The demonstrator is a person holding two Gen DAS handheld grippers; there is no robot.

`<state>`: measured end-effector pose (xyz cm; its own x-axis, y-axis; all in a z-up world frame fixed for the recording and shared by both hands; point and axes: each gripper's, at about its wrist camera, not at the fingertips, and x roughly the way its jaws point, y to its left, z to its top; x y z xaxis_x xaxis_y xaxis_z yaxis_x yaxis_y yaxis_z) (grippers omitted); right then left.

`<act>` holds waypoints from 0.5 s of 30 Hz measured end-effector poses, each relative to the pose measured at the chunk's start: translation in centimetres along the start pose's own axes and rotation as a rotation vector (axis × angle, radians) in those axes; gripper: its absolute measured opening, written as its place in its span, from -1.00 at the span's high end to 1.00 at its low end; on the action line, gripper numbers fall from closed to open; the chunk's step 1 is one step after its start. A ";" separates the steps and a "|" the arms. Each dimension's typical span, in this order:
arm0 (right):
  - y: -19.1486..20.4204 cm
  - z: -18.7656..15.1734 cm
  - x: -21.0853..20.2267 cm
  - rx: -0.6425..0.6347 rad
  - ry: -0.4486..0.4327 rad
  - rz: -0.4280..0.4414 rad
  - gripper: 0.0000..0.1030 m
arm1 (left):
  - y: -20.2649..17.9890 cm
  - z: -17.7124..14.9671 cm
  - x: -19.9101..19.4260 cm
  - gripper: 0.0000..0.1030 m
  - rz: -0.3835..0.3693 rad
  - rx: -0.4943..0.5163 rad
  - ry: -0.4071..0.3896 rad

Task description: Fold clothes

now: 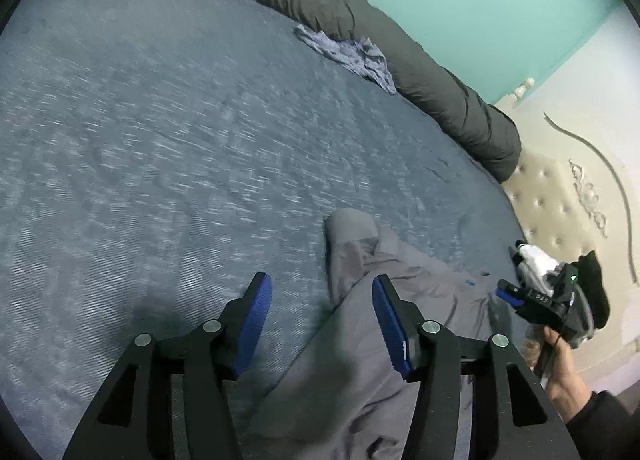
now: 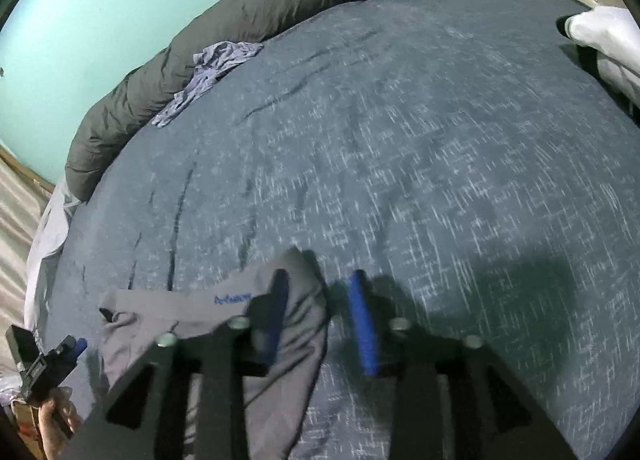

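Black gripper arms fill the foreground of both views, yet the largest thing seen is the blue bedspread (image 1: 160,140), used as the folding surface. Along its far edge a dark grey duvet (image 1: 320,0) is rolled back, probably to keep room for the work. On the near side the grey garment (image 1: 380,340) is spread, still creased and unfolded, with a small blue logo visible in the right wrist view. A crumpled blue cloth (image 1: 352,52) is left against the duvet, well apart, presumably awaiting its turn. The left gripper (image 1: 322,320) is held with jaws apart above the garment's edge, nothing pinched. The right gripper (image 2: 320,320) is likewise parted over the garment's corner, gripping nothing.
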<state>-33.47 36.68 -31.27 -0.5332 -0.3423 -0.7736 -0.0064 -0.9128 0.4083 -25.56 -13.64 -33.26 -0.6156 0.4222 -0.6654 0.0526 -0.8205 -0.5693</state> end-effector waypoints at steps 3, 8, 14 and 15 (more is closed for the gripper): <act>0.0 0.8 1.0 -0.027 0.017 0.022 0.32 | -0.4 1.3 1.9 -0.10 -0.007 -0.005 0.025; 0.7 1.3 3.6 -0.065 0.070 0.023 0.31 | -0.5 2.7 5.5 -0.10 -0.024 -0.041 0.099; 0.7 0.8 4.3 -0.093 0.067 0.040 0.31 | -1.3 2.9 7.2 0.05 -0.020 0.002 0.110; 0.7 0.8 4.4 -0.095 0.065 0.044 0.31 | -1.4 3.0 7.3 0.21 -0.021 0.005 0.108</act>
<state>-36.52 34.69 -33.96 -0.4755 -0.3937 -0.7867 0.0981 -0.9124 0.3973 -32.52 -10.55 -35.89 -0.5281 0.4786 -0.7014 0.0366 -0.8124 -0.5819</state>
